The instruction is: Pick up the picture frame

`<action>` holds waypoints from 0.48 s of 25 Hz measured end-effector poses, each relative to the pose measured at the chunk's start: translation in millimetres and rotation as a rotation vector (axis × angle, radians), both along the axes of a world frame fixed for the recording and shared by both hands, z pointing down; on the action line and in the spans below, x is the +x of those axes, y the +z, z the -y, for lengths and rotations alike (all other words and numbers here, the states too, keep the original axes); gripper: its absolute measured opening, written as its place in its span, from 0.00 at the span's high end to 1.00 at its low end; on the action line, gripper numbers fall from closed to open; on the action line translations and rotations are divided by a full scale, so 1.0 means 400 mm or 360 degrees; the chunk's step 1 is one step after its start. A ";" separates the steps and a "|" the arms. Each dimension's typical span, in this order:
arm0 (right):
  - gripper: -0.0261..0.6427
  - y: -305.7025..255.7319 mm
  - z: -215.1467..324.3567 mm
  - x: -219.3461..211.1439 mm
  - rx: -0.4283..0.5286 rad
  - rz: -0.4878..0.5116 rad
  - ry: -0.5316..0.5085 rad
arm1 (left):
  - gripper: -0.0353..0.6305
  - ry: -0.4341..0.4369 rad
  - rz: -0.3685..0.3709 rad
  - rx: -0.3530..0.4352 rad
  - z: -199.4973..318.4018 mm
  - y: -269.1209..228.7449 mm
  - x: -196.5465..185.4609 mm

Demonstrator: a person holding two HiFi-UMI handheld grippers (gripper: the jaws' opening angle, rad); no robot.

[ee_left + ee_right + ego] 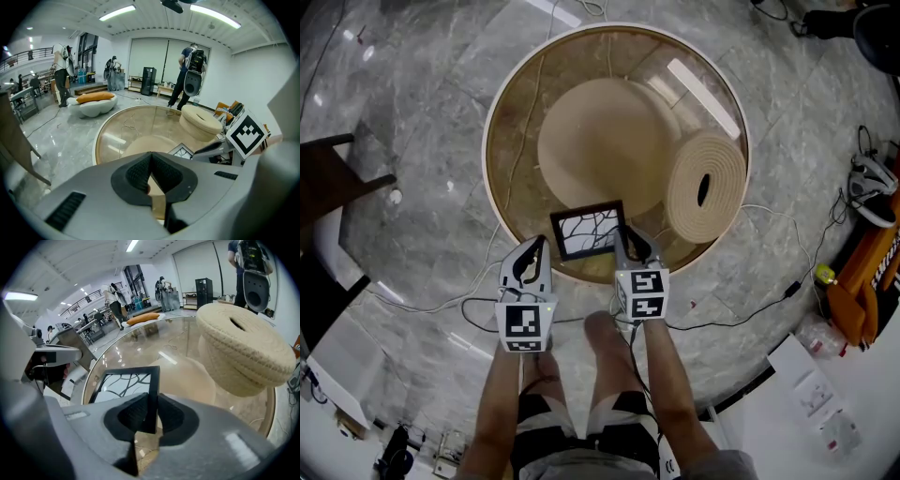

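Head view: one picture frame [589,232], pinched by right gripper [628,244] fingers; left gripper [532,251] fingers closed empty.

The left gripper [532,248] points forward and down, its jaws together with nothing between them. Beside it, the right gripper [627,238] pinches the picture frame [589,232] by its edge.

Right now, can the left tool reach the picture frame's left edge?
Probably yes. The left tool hangs just beside the picture frame, with nothing between them, and the right tool grips only its right edge. The left tool's jaws are together, so they must open first.
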State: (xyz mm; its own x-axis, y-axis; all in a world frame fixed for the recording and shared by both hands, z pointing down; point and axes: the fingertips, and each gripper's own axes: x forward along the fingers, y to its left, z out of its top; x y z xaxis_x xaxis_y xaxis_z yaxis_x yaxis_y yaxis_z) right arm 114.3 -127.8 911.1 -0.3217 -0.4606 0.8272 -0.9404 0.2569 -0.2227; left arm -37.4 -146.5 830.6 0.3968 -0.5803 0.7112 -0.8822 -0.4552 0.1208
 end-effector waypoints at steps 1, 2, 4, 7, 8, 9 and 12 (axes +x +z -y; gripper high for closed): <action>0.86 0.001 0.001 -0.002 0.0000 -0.0013 -0.0003 | 0.92 0.0001 0.0000 0.0004 0.000 -0.002 0.000; 0.86 0.002 0.001 -0.003 -0.0002 -0.0025 -0.0002 | 0.92 0.0002 0.0000 0.0008 0.000 -0.005 -0.001; 0.86 0.004 -0.003 -0.002 -0.0013 -0.0033 0.0009 | 0.92 0.0002 -0.0002 0.0011 -0.002 -0.011 -0.002; 0.86 -0.003 -0.006 0.003 -0.0016 -0.0026 0.0037 | 0.92 0.0011 -0.0003 0.0019 -0.004 -0.023 -0.005; 0.86 -0.007 -0.006 0.006 -0.0009 -0.0028 0.0047 | 0.92 0.0016 -0.0001 0.0025 -0.004 -0.028 -0.007; 0.86 -0.013 -0.006 0.010 0.0001 -0.0037 0.0056 | 0.92 0.0019 0.0000 0.0032 -0.004 -0.033 -0.009; 0.86 -0.035 -0.013 0.012 0.0029 -0.0069 0.0069 | 0.92 0.0023 0.0005 0.0047 -0.009 -0.050 -0.023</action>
State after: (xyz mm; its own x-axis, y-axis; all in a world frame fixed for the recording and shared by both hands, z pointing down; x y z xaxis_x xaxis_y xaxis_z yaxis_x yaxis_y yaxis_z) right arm 119.0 -122.7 897.2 -0.2652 -0.4886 0.8312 -0.9594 0.2194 -0.1771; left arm -46.5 -142.8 810.5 0.4031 -0.5952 0.6952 -0.8757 -0.4715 0.1041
